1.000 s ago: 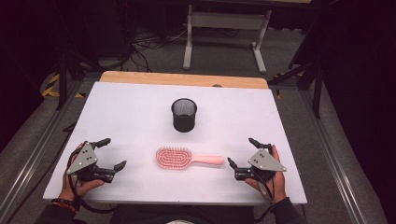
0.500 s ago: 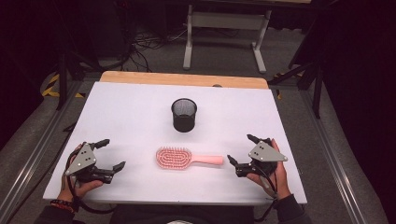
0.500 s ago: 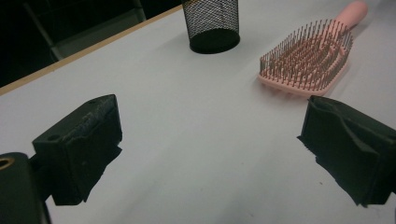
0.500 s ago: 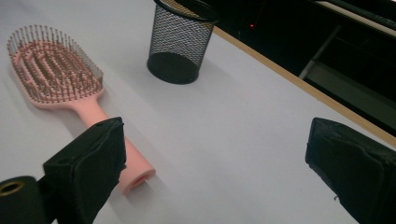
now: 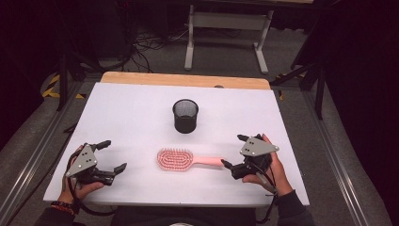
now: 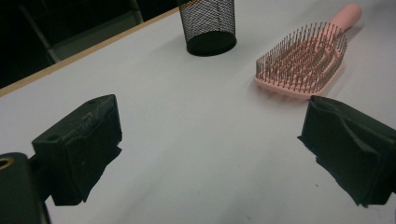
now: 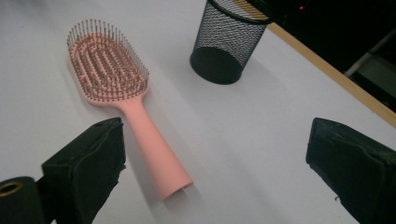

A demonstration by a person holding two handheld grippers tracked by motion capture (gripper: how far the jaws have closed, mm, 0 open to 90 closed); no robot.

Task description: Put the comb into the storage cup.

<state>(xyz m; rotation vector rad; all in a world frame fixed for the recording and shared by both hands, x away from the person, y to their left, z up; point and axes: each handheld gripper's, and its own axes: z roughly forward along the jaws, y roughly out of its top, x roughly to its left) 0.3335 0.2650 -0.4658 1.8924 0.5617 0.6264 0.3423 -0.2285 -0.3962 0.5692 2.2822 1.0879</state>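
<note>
Two things are lying on the white tabletop (image 5: pixel 117 113): a pink hairbrush (image 5: pixel 181 159) lying bristles up near the person's edge, and a black mesh cup (image 5: pixel 185 116) standing upright behind it. The right gripper (image 5: pixel 234 153) is now sitting just beside the brush handle's tip, having slid inward from its spot a second ago, jaws spread wide and holding nothing. That is suggesting a coming grasp of the handle. The left gripper (image 5: pixel 114 155) is resting where it was, well apart from the brush, equally wide open and empty.
</note>
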